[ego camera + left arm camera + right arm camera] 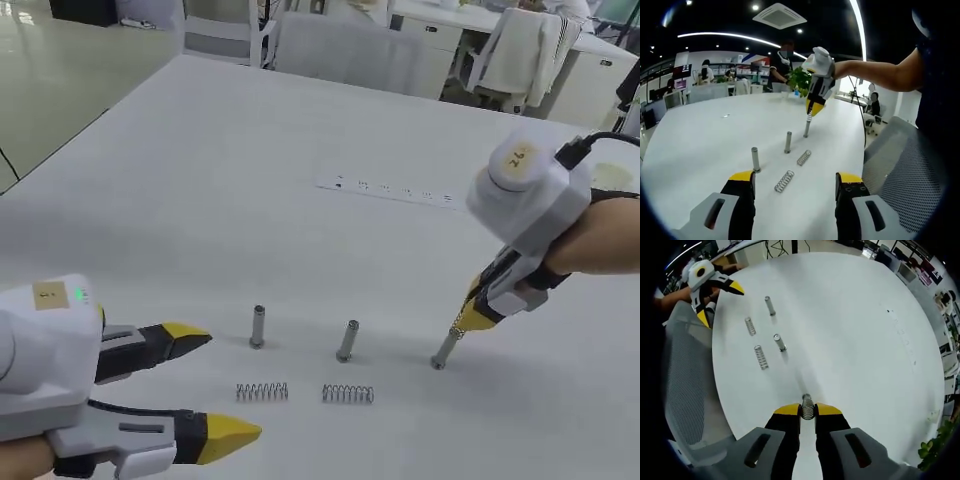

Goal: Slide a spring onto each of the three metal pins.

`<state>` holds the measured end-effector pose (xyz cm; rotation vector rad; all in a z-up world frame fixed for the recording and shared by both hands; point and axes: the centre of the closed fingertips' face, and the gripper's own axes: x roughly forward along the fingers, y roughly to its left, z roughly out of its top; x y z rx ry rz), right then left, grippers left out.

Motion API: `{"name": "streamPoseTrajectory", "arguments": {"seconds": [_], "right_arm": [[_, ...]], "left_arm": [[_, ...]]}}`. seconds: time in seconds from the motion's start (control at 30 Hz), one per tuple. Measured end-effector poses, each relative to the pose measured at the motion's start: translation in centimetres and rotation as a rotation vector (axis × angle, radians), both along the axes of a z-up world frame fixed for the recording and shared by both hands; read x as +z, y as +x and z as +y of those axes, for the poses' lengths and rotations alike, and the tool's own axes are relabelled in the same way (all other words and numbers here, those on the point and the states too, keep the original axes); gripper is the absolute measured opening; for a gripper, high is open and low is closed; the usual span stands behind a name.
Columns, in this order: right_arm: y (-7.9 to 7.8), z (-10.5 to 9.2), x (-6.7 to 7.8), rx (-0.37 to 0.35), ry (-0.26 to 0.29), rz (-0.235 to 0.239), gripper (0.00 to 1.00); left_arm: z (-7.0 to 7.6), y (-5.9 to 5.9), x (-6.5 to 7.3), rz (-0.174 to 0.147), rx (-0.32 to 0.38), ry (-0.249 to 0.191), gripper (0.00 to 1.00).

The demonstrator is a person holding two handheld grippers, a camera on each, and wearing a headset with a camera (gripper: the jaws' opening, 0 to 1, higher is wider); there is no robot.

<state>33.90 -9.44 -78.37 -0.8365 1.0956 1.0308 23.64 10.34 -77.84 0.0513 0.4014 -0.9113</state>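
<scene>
Three short metal pins stand upright in a row on the white table: left pin (258, 327), middle pin (348, 340), right pin (445, 348). My right gripper (470, 317) is shut on a spring (807, 408), whose lower end sits over the top of the right pin (807, 128). Two loose springs lie in front of the pins, one (262, 391) near the left pin, the other (348, 394) near the middle pin. My left gripper (222, 385) hovers open at the lower left, nothing between its yellow-tipped fingers.
A white power strip (392, 190) lies flat further back on the table. Chairs and desks stand beyond the far edge. A mesh chair (905, 165) sits by the table's near side.
</scene>
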Motion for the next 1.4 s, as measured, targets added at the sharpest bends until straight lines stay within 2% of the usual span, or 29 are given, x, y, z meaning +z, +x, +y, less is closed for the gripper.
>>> {"name": "streamPoseTrajectory", "arguments": {"seconds": [0.67,1.4], "right_arm": [[0.0,-0.1,-3.2,-0.014,-0.042,0.038,0.08],[-0.3,-0.3,-5.5,-0.020,-0.069,0.066,0.09]], "left_arm": [[-0.1,-0.1,0.0,0.003,-0.003,0.007,0.59],[0.1,0.0,0.0,0.002,0.003,0.005,0.59]]}}
